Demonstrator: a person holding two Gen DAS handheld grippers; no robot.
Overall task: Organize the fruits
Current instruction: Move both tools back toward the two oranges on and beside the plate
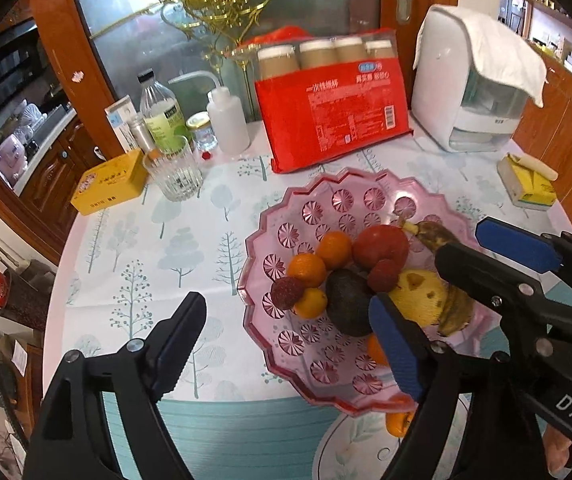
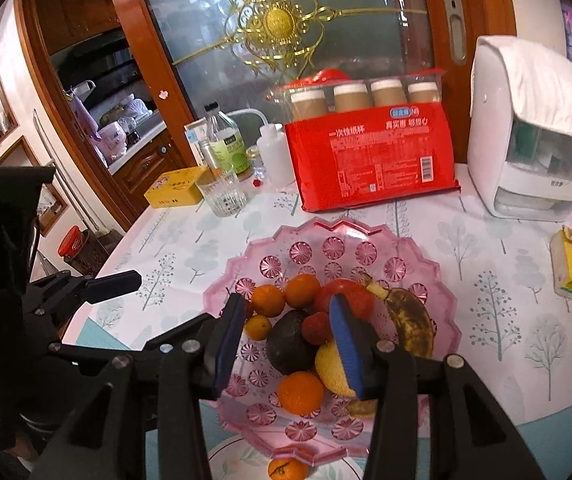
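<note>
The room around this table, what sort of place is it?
Most likely a home dining area next to a kitchen. A patterned tablecloth carries a pink fruit bowl, a pack of paper cups stands behind, and a kitchen counter shows through the doorway at left.

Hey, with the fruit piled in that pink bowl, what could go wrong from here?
1. One small orange still lies on the table outside the pink bowl, right under its near rim; it might be overlooked or nudged and roll away.
2. The fruit is heaped: an orange sits low near the front, so adding another could shift the pile.
3. The drinking glass stands close behind the bowl and could be knocked.
</note>
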